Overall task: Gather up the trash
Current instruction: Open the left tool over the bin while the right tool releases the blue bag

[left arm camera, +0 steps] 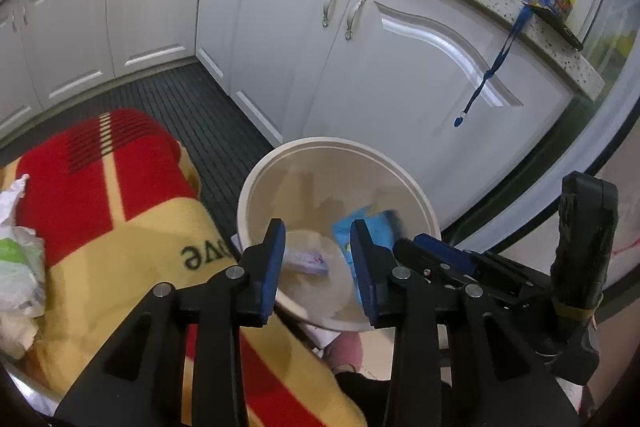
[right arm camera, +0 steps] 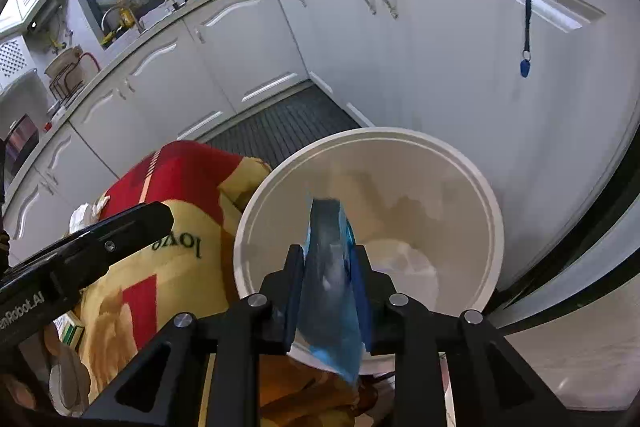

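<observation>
One blue wrapper [right arm camera: 332,291] between right jaws.

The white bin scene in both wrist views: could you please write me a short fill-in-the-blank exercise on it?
1. The right gripper is shut on a ____ wrapper.
2. That wrapper is held above the open white ____.
3. The left gripper has its jaws ____ and holds nothing.
4. Beside the bin lies a red and ____ blanket.

Missing words: blue; bin; open; yellow
</observation>
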Action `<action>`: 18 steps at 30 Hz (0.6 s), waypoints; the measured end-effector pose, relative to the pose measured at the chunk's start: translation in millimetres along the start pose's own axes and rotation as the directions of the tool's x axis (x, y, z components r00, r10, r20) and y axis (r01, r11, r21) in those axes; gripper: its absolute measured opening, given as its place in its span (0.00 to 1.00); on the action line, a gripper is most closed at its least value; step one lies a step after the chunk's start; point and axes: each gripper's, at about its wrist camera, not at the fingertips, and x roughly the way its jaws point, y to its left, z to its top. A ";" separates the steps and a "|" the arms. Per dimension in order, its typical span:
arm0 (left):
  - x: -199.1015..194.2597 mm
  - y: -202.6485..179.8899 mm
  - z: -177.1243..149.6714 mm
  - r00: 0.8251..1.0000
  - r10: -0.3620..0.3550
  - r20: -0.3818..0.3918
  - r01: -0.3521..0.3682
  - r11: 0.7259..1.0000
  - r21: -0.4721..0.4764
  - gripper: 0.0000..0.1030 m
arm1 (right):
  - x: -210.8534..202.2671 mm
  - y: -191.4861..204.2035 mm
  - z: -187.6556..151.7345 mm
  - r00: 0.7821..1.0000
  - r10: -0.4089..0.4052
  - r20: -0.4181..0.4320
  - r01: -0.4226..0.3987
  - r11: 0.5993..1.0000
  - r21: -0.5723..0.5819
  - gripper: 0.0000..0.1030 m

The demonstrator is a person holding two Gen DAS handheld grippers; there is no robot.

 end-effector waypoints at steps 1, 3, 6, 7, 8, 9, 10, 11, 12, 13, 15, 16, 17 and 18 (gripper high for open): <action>-3.4 0.9 -2.0 1.000 0.005 0.005 -0.005 1.000 0.003 0.31 | 0.0 2.2 -0.9 1.000 0.003 0.000 -0.003 1.000 -0.004 0.22; -10.2 2.1 -4.9 1.000 0.022 0.017 -0.022 1.000 0.008 0.31 | -0.1 6.1 -1.8 1.000 0.007 0.000 -0.007 1.000 -0.012 0.22; -22.2 5.9 -9.0 0.998 0.046 0.035 -0.046 0.999 0.003 0.31 | -5.2 13.2 -4.4 1.000 0.017 0.008 -0.017 1.000 -0.024 0.28; -26.5 8.0 -10.2 0.998 0.051 0.040 -0.051 0.999 -0.001 0.31 | -7.2 14.4 -7.3 1.000 0.018 0.012 -0.018 0.999 -0.027 0.30; -30.9 10.1 -11.9 0.997 0.058 0.045 -0.058 0.998 -0.006 0.31 | -8.9 17.7 -7.2 1.000 0.020 0.016 -0.019 0.999 -0.030 0.31; -35.9 12.0 -13.7 0.996 0.069 0.050 -0.069 0.998 -0.009 0.31 | -11.4 20.9 -7.1 1.000 0.023 0.020 -0.023 0.999 -0.035 0.31; -39.0 13.4 -15.3 0.995 0.079 0.055 -0.078 0.997 -0.010 0.31 | -12.3 22.8 -7.8 0.999 0.026 0.021 -0.025 0.999 -0.037 0.31; -45.3 15.1 -17.9 0.993 0.097 0.064 -0.097 0.995 -0.009 0.31 | -14.6 25.7 -8.7 0.999 0.031 0.022 -0.030 0.999 -0.040 0.31; -50.1 16.4 -20.1 0.991 0.111 0.070 -0.111 0.994 -0.006 0.31 | -16.6 28.9 -9.3 0.999 0.038 0.023 -0.037 0.998 -0.042 0.31; -54.1 17.8 -22.3 0.990 0.120 0.074 -0.119 0.993 -0.005 0.31 | -18.2 31.6 -9.8 0.999 0.043 0.024 -0.042 0.998 -0.044 0.32; -63.5 21.7 -27.4 0.986 0.143 0.082 -0.143 0.990 -0.009 0.31 | -21.2 39.2 -11.2 0.998 0.056 0.026 -0.055 0.997 -0.055 0.32; -69.7 25.3 -30.7 0.984 0.157 0.085 -0.156 0.988 -0.016 0.31 | -23.3 44.6 -12.4 0.997 0.066 0.027 -0.064 0.996 -0.065 0.34; -73.5 28.2 -33.2 0.982 0.165 0.086 -0.164 0.986 -0.021 0.31 | -24.7 48.8 -14.1 0.997 0.074 0.027 -0.072 0.995 -0.075 0.36; -77.5 31.5 -36.1 0.981 0.176 0.087 -0.174 0.984 -0.026 0.31 | -26.5 54.4 -15.4 0.996 0.083 0.027 -0.081 0.993 -0.085 0.38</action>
